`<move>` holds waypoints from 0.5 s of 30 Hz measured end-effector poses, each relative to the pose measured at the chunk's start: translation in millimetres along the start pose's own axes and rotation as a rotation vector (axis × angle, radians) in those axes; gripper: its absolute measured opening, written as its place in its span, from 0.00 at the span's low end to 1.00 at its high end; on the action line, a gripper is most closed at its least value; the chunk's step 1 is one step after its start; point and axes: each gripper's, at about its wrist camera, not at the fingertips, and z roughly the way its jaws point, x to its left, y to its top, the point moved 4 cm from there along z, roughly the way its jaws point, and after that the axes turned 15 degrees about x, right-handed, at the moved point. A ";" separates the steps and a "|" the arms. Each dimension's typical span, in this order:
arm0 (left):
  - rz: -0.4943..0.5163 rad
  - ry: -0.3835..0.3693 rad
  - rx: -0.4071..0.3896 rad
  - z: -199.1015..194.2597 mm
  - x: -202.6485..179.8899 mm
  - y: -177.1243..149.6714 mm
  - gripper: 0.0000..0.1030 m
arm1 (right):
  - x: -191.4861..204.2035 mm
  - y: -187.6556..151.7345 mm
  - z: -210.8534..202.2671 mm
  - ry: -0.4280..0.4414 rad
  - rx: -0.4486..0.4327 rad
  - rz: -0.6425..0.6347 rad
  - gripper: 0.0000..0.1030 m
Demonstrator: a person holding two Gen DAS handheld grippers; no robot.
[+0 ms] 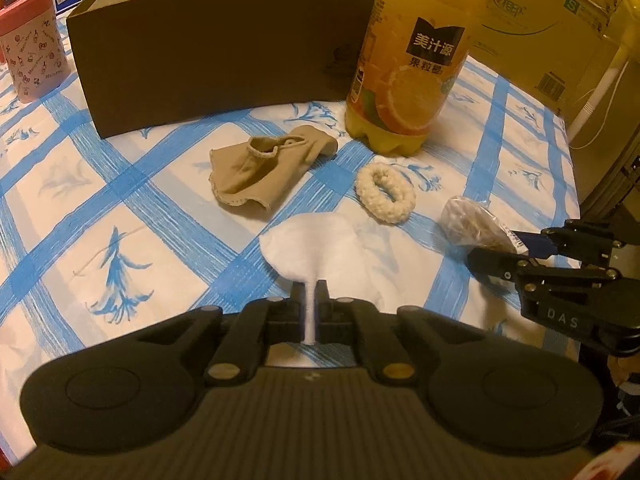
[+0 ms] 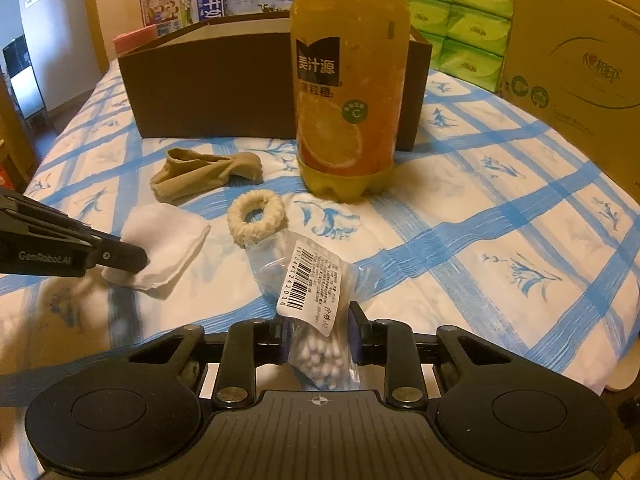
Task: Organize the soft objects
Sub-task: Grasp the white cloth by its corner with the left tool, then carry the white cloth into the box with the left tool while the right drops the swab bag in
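Note:
My left gripper (image 1: pixel 310 294) is shut on a white cloth (image 1: pixel 316 246), pinching its near edge; the cloth also shows in the right wrist view (image 2: pixel 168 240), with the left gripper (image 2: pixel 140 262) on it. My right gripper (image 2: pixel 318 320) is shut on a clear bag of cotton swabs (image 2: pixel 316 296); the bag also shows in the left wrist view (image 1: pixel 476 224), held by the right gripper (image 1: pixel 516 248). A beige sock (image 1: pixel 260 168) (image 2: pixel 204 174) and a cream fuzzy hair tie (image 1: pixel 386 192) (image 2: pixel 256 218) lie on the tablecloth. A brown open box (image 1: pixel 216 60) (image 2: pixel 212 88) stands behind them.
A large orange juice bottle (image 1: pixel 412 60) (image 2: pixel 348 92) stands just right of the sock, in front of the box. A pink patterned tub (image 1: pixel 30 48) stands at far left. Cardboard cartons (image 2: pixel 576 60) and green tissue packs (image 2: pixel 460 28) line the back right. The table edge (image 2: pixel 616 360) is near right.

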 end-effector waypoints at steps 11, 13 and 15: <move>-0.004 -0.003 -0.029 -18.1 1.2 -2.3 0.03 | 5.7 1.3 -12.6 0.016 -0.018 -0.002 0.25; -0.006 -0.003 -0.044 -24.8 2.1 -1.7 0.03 | 8.0 2.9 -17.2 0.023 -0.026 -0.001 0.25; -0.013 -0.004 -0.061 -32.6 4.4 -0.8 0.03 | 10.4 5.3 -21.6 0.032 -0.035 -0.003 0.25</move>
